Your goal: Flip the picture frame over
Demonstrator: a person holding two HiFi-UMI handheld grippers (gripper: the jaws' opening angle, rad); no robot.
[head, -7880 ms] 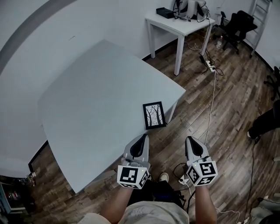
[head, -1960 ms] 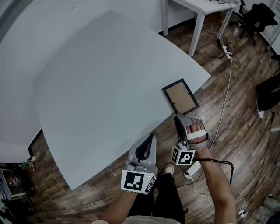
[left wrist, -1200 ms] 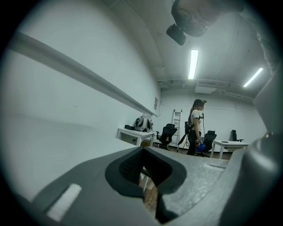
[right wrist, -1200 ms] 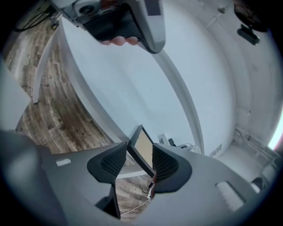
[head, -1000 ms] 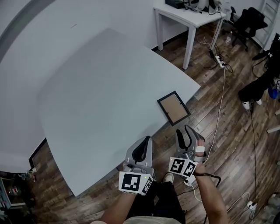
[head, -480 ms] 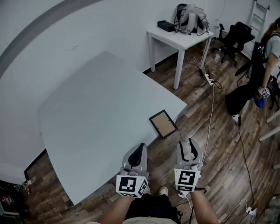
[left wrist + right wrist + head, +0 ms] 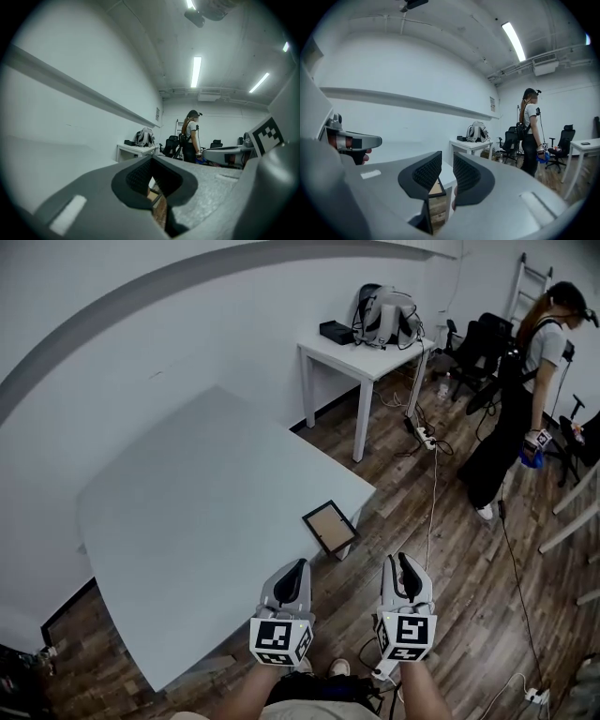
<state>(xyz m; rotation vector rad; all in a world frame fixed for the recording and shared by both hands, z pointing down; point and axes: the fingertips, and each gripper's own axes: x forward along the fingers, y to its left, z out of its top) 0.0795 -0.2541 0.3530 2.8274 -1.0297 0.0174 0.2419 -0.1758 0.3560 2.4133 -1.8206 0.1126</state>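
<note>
flat on the grey table (image 7: 187, 512), brown backing up inside a dark border: the picture frame (image 7: 329, 527), near the table's corner, close to the edge facing the grippers, turned at an angle to that edge. low and level just off the table, over the wooden floor (image 7: 469, 549), apart from the frame and touching nothing: left gripper (image 7: 300, 564) and right gripper (image 7: 403, 561), side by side, marker cubes (image 7: 280, 641) toward the body, jaws pointing toward the table. in the left gripper view, tips closed together, only a thin sliver of light lower down between the pads, clamped on nothing; a bit of the frame glimpsed through that sliver. in the right gripper view, ribbed pads (image 7: 425, 171) slightly parted, a narrow slit between them, nothing in it; the frame's corner seen beyond, through the slit. farther back, against the wall, a white desk (image 7: 366, 345) carrying a backpack (image 7: 384, 313) and a black box (image 7: 335, 332). off to the right, a person (image 7: 539, 343) standing on the floor next to black chairs (image 7: 478, 338), a ladder (image 7: 522, 279) leaning behind. on the floor beside the desk, a power strip (image 7: 420, 434).
</note>
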